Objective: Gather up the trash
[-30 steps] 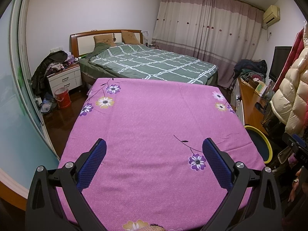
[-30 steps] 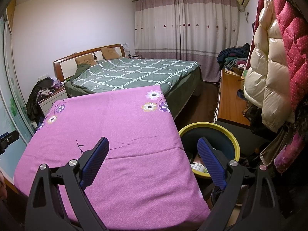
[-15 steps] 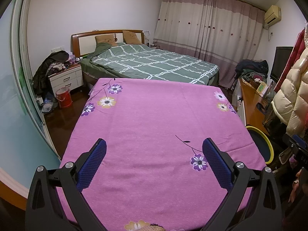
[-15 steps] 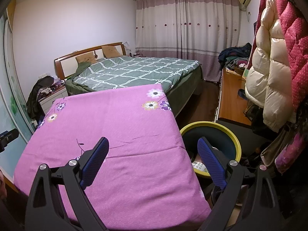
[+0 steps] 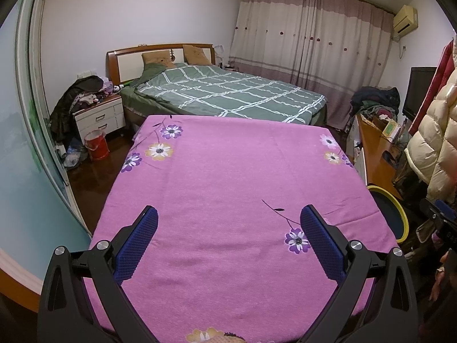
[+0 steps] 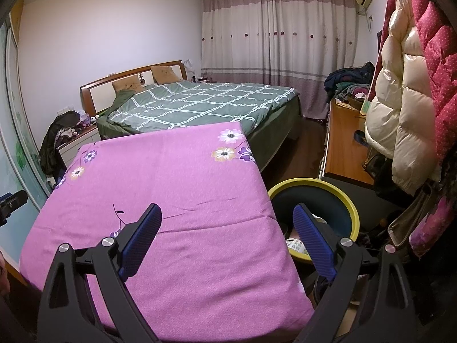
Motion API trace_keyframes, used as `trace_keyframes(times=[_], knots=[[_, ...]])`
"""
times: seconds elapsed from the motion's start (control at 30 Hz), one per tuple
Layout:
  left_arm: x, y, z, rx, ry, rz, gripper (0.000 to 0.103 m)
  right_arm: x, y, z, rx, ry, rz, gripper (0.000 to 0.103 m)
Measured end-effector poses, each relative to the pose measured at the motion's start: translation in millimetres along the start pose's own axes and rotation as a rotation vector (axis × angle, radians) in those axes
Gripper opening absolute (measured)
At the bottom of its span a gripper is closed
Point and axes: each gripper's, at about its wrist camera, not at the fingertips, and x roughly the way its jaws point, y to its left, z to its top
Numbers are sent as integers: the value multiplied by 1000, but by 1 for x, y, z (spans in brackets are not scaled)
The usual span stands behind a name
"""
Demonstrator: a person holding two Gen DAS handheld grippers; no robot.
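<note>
Over the table: you hold both grippers above the pink flowered cloth (image 5: 228,177), which covers the whole top; no loose trash shows on it in either view.
Left gripper (image 5: 228,224): your jaws stand wide apart and grip nothing; only bare cloth lies between the blue pads (image 5: 137,245).
Right gripper (image 6: 227,224): your jaws are likewise spread and hold nothing; one finger sits over the cloth, the other over the bin.
Bin (image 6: 347,200): the yellow-rimmed, dark-walled bin stands on the floor just beside the table's right edge; the left view shows only a slice of its rim (image 5: 398,208).
Trash (image 6: 295,245): a pale printed wrapper or packet lies inside the bin, partly hidden behind your right finger; what else is in there you cannot tell.
Done, as a judgement: with the cloth bare and something already in the bin, the collecting looks finished or very nearly so.
Left to do, as a judgement: nothing on the table calls for a pick; if more trash exists, it lies outside these views.
Background: a green checked bed (image 5: 228,97), a small red bucket (image 5: 97,145) by the nightstand and puffy coats (image 6: 400,108) stand apart from the work.
</note>
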Motion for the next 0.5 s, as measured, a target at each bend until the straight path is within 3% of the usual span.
trace_keyframes(times=[0.3,0.4,0.5], knots=[[16,-3,2,2,20,-25,98,14,3,2,-17,28,22,89],[44,3,9,-4,55,4,98,33,5,10,-26,35,45,94],[88,15,17,3,88,57,98,78,8,19,-41,56,49,96]])
